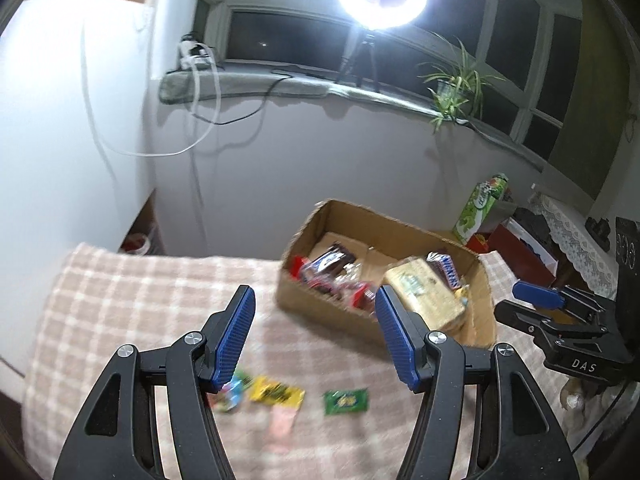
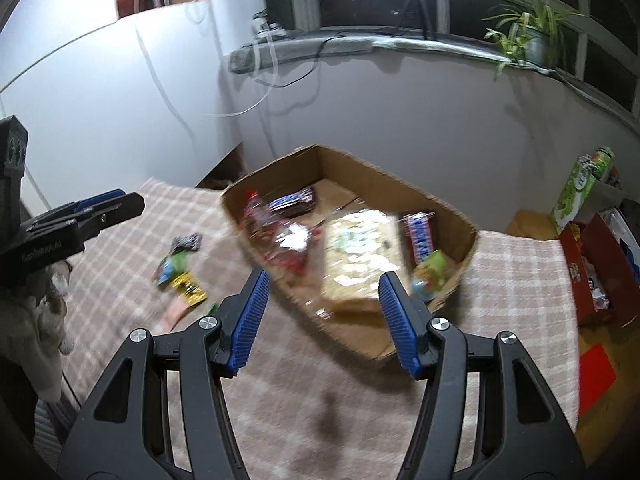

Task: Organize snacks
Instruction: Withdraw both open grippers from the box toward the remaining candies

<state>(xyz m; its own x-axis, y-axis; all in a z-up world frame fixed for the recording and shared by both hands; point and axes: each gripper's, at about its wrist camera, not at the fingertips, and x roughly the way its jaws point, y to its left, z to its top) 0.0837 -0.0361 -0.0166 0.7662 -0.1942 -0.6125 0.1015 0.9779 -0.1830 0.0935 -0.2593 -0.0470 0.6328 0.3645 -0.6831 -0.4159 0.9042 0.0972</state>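
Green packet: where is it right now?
In the left wrist view the green packet lies loose on the checked cloth, outside the cardboard box, right of the yellow packet.

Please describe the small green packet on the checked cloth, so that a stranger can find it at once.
Start at the open cardboard box on the pink checked cloth. Several small packets lie loose on the cloth in front of it. The green packet lies apart at the end nearer the box, beside a yellow packet; it is the only dark green one with a yellow mark.
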